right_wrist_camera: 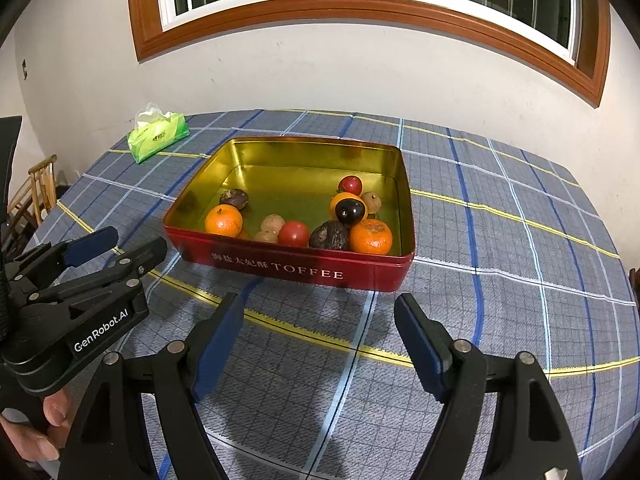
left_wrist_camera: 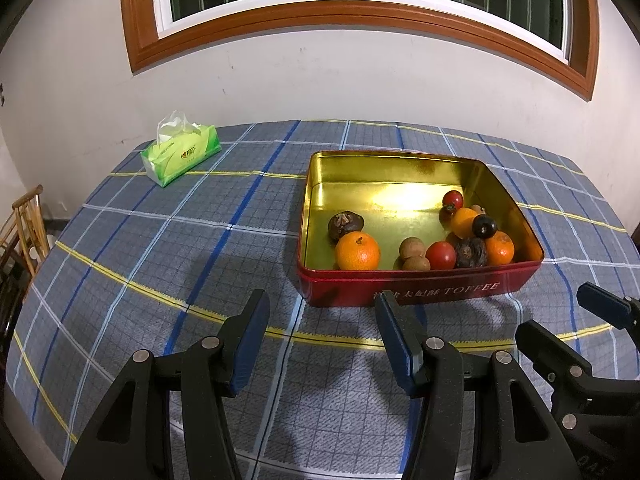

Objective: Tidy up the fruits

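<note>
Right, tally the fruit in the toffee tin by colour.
Orange fruit: 3
Red fruit: 2
Tan fruit: 3
Wrinkled dark brown fruit: 2
Glossy black fruit: 1
Total: 11, plus one half-hidden dark-red piece, kind unclear.

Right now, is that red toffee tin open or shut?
Open. The toffee tin has no lid on; its gold inside shows, with oranges, tomatoes and other fruit lying in it.

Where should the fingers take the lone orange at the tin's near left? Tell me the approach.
Grip the orange across its round middle, coming from above: the tin wall blocks a frontal approach. Its right side is open; a dark fruit sits close behind.
</note>
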`<state>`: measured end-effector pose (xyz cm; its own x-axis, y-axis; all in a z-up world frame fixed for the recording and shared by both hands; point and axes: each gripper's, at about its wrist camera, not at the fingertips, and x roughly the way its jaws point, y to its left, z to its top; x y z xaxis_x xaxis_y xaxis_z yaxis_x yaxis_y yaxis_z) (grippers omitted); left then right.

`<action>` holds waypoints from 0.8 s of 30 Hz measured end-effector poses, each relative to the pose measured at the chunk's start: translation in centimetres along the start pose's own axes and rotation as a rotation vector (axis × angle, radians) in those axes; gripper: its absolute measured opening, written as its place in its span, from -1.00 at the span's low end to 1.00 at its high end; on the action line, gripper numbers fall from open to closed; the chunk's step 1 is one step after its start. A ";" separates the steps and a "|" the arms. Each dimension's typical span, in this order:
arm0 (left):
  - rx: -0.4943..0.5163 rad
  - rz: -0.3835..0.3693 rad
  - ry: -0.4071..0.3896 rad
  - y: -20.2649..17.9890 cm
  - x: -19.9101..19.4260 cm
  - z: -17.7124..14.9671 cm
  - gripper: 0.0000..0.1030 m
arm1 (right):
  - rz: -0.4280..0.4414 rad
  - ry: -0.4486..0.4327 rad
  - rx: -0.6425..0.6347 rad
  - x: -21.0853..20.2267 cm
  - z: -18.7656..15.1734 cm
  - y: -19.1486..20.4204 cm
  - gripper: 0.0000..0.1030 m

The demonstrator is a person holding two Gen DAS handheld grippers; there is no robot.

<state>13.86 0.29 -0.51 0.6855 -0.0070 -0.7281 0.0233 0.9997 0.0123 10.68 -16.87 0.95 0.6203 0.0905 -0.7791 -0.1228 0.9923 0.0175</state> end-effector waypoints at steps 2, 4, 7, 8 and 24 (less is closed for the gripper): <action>-0.001 -0.003 0.000 -0.1 0.0 0.0 0.09 | 0.000 0.000 0.002 0.0 0.0 -0.1 0.46; 0.003 -0.003 0.000 -0.1 0.1 0.0 0.09 | -0.002 0.001 0.004 0.1 -0.1 -0.2 0.46; 0.010 -0.003 0.001 -0.1 0.2 -0.1 0.09 | -0.002 0.003 0.006 0.2 -0.1 -0.3 0.47; 0.009 -0.002 0.002 -0.2 0.2 -0.1 0.09 | -0.002 0.003 0.006 0.2 -0.1 -0.3 0.47; 0.026 0.002 0.000 -0.5 0.2 -0.1 0.09 | 0.000 0.007 0.012 0.3 -0.3 -0.6 0.47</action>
<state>13.94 -0.24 -0.70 0.6852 -0.0052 -0.7284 0.0407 0.9987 0.0311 10.69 -17.50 0.53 0.6149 0.0903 -0.7834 -0.1140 0.9932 0.0250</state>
